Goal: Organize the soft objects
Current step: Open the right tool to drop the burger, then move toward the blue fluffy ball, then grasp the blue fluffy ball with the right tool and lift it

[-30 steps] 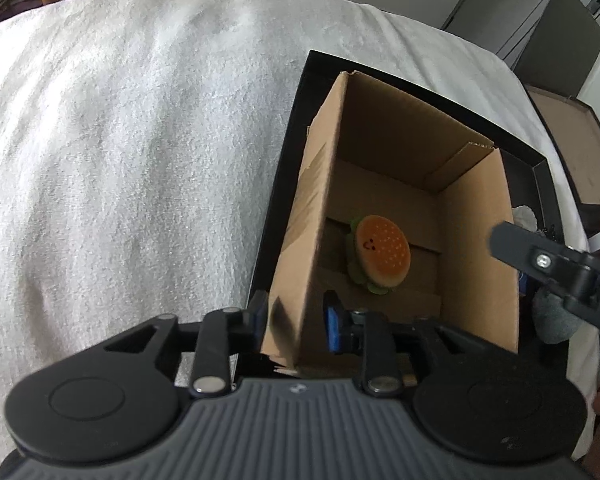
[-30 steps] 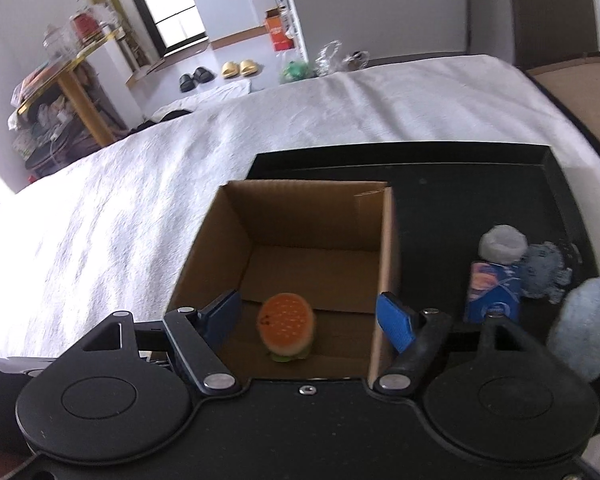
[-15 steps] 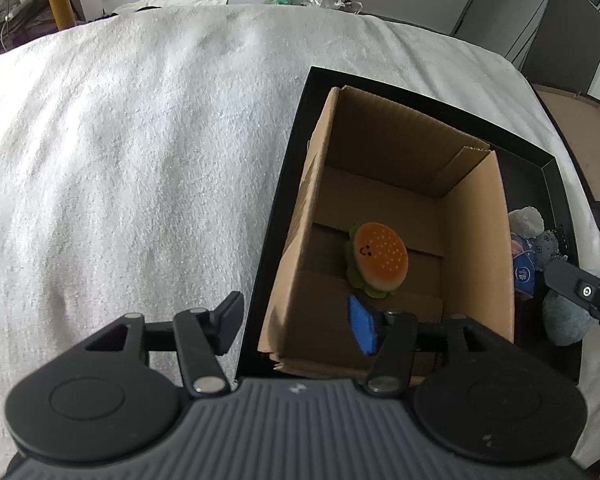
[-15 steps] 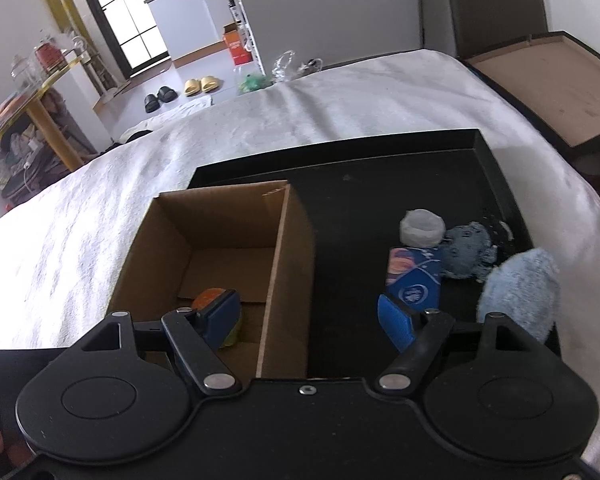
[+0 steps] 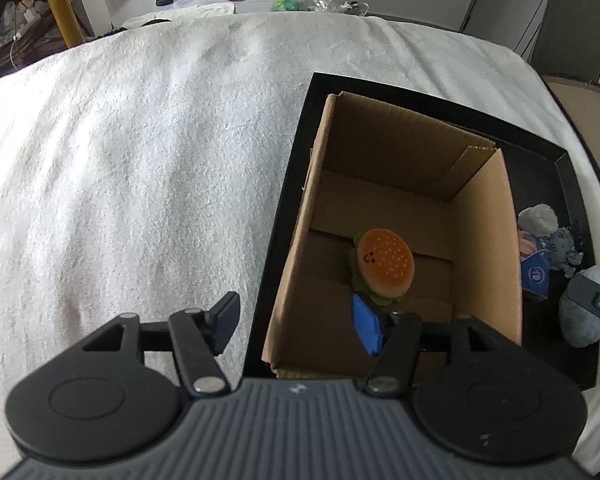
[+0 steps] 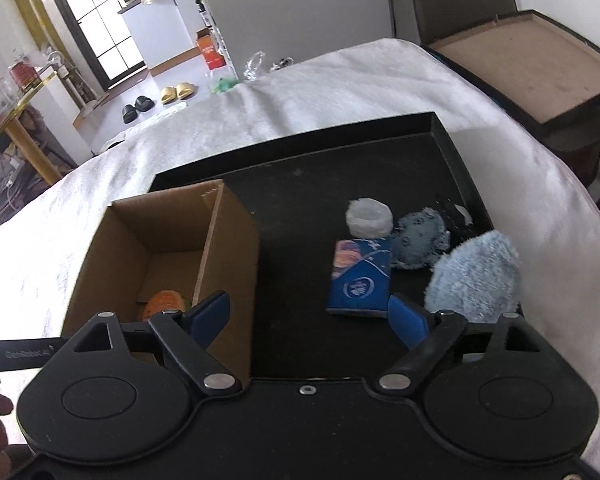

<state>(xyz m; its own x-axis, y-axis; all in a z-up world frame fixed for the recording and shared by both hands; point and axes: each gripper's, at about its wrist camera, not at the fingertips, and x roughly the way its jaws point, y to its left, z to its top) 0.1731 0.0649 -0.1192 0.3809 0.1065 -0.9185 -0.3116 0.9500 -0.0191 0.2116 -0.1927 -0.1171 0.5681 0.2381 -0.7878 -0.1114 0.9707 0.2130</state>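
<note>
A rigid black tray (image 6: 452, 152) with a low upright rim is seen lying on a bed covered in white, nubbly terry cloth (image 5: 140, 160). At the tray's left end an open-topped box (image 5: 488, 240) of plain brown corrugated cardboard is set; on its floor a round plush hamburger (image 5: 384, 266) is shown, with an orange speckled bun, a small stitched face and a green felt frill.

Beside the box, on bare tray, the other soft things are grouped close together: a squat pale grey ring-shaped piece (image 6: 369, 217), a flat rectangular blue printed packet (image 6: 360, 276), a dark grey-blue fluffy piece (image 6: 418, 242), and a light blue shaggy rounded piece (image 6: 474, 276).

The left claw (image 5: 296, 322) is shown with jaws opening, one blue pad outside the box's left wall and one inside, neither pressed to the cardboard. The right claw (image 6: 310, 314) is shown with jaws opening over bare tray, nothing gripped, one pad near the packet's corner.
</note>
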